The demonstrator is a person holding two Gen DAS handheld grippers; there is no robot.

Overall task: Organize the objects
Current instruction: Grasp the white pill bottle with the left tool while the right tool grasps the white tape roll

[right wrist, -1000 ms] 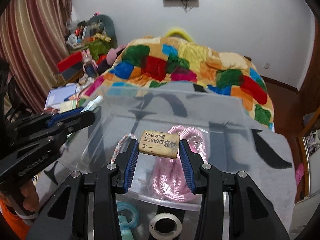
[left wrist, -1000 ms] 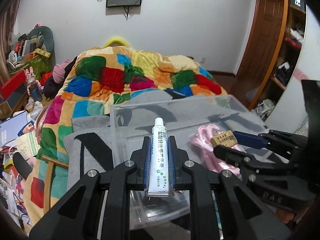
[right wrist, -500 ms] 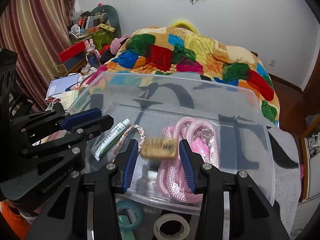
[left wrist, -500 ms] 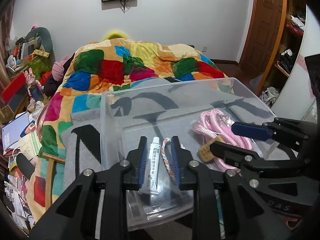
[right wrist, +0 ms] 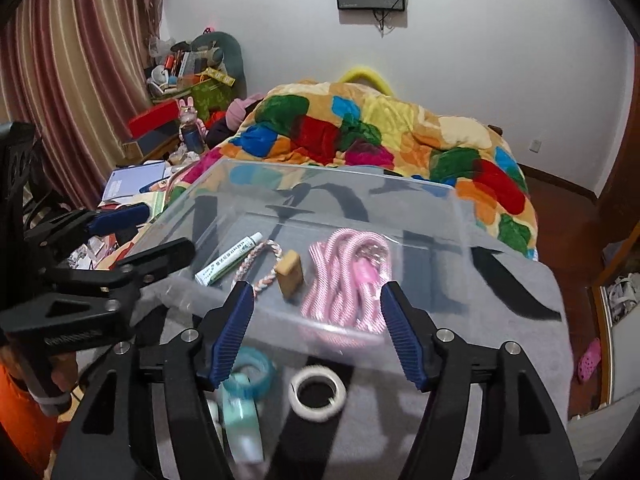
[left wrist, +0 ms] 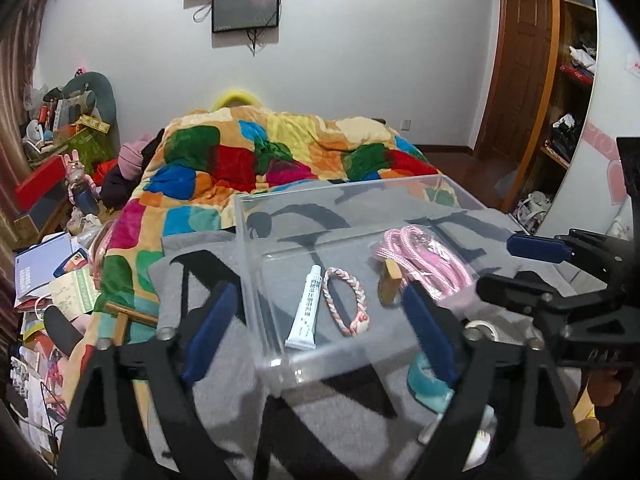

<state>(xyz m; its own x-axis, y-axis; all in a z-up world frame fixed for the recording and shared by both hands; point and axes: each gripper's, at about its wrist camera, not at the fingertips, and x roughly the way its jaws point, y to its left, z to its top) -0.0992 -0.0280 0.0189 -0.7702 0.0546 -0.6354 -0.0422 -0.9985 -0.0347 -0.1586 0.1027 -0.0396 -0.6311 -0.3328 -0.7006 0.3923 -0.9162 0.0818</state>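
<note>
Both grippers hang with their jaws spread wide and nothing between them: the left gripper [left wrist: 316, 320] at the near left corner of the clear plastic bin [left wrist: 264, 364], the right gripper [right wrist: 316, 320] over its near wall. Inside the bin lie the white tube [right wrist: 228, 258], the braided bracelet [left wrist: 344, 300], the tan eraser [right wrist: 290, 274] standing on edge, and the coiled pink rope [right wrist: 348, 276]. Left outside on the grey blanket [right wrist: 520, 344], just beside the near wall, are the white tape roll [right wrist: 318, 394], the teal tape ring [right wrist: 256, 368] and a mint-green dispenser [right wrist: 242, 420]. The likeliest mishap, I judge, is a spread finger catching the thin near wall on the reach down, shoving the light bin across the soft blanket and toppling the eraser. Depth is hard to read through the transparent walls. The dispenser is blurred and half hidden behind the right gripper's left finger, and the left view shows only slivers of the tape.
</note>
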